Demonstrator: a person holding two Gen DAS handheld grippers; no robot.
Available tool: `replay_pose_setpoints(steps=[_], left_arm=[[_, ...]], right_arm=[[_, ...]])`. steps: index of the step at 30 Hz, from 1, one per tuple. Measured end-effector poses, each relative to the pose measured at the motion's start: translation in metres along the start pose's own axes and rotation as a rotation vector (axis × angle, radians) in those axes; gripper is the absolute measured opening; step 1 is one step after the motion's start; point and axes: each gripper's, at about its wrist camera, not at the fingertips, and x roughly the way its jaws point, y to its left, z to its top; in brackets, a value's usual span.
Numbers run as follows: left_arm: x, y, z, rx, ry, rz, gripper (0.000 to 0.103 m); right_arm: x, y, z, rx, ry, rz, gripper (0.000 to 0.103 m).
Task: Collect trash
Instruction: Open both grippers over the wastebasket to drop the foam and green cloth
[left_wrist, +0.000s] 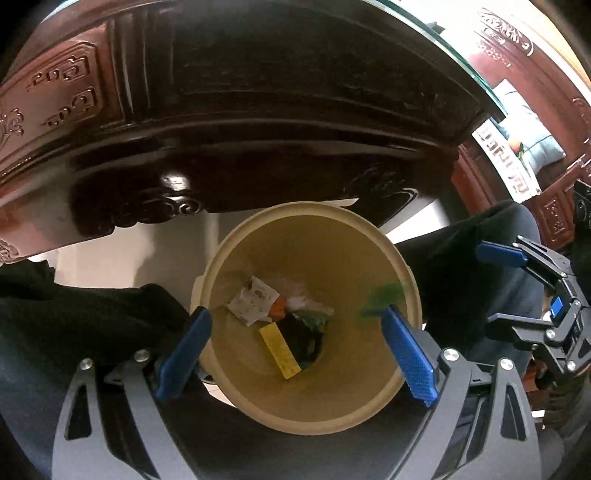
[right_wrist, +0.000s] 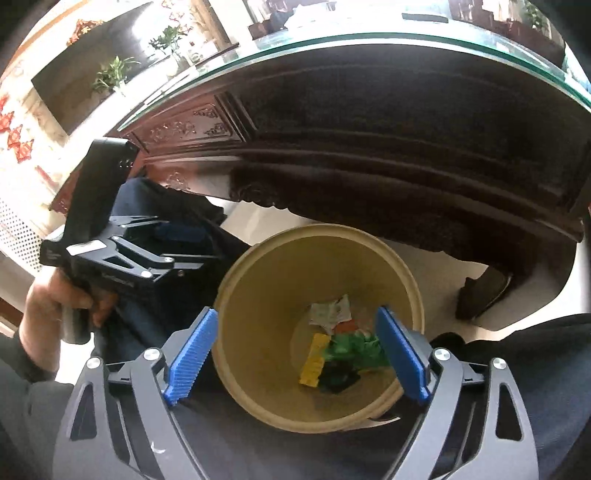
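Blue pads (left_wrist: 184, 354) of left gripper (left_wrist: 295, 354) nearest the lens, spread wide over trash bin (left_wrist: 236, 391), nothing between them. Right gripper (right_wrist: 295, 358) likewise splayed wide above the same bin (right_wrist: 243, 380), empty, blue pads (right_wrist: 192, 358) apart.

Down at bin's bottom: white wrapper (left_wrist: 253, 301), yellow packet (left_wrist: 280, 349), orange scrap (left_wrist: 279, 308), dark piece (left_wrist: 306, 341). Blurred green scrap (left_wrist: 380, 297) high inside bin, against the far wall near the rim, just beside one left pad. From right wrist view, green wrapper (right_wrist: 351, 349) lying on the heap beside yellow packet (right_wrist: 314, 354) and white wrapper (right_wrist: 330, 312).

Behind bin, carved dark wooden table (left_wrist: 258, 110) with glass top (right_wrist: 332, 38). Left of bin in right wrist view, hand (right_wrist: 55, 302) gripping the other tool's handle. Dark trouser legs (left_wrist: 74, 321) on both sides of bin.
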Motion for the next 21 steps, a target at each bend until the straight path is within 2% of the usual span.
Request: replay_pose_setpoints(steps=[14, 18, 21], left_arm=[[0.001, -0.009, 0.003, 0.028, -0.006, -0.005, 0.093], [0.000, -0.017, 0.012, 0.049, -0.007, -0.005, 0.093], [-0.005, -0.021, 0.022, 0.066, -0.022, -0.004, 0.093]], right_arm=[[0.003, 0.003, 0.000, -0.018, 0.009, 0.025, 0.084], [0.007, 0.000, 0.003, 0.000, 0.022, 0.055, 0.084], [0.001, 0.002, 0.009, -0.025, -0.001, 0.060, 0.085]])
